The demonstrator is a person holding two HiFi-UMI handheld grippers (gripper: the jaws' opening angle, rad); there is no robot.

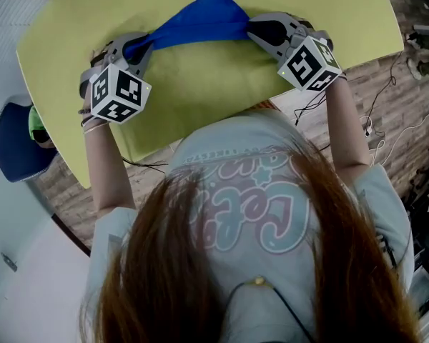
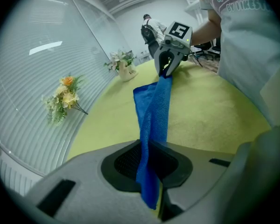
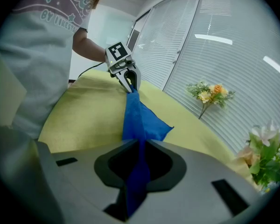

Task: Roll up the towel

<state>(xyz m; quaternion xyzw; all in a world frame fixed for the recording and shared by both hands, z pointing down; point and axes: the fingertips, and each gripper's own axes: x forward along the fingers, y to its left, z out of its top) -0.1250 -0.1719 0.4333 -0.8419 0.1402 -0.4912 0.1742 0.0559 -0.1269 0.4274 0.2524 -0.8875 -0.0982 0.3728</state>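
Left gripper view: vase (image 2: 126, 73) of flowers (image 2: 121, 59) beyond towel (image 2: 153, 111).

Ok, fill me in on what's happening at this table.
A person stands over a yellow-green felt-topped table with a handheld tool in each hand. The left tongs and the right tongs each pinch one end of a blue microfibre towel. The towel is bunched into a strip stretched between them, with a loose corner poking out on the far side. It is not rolled up yet.
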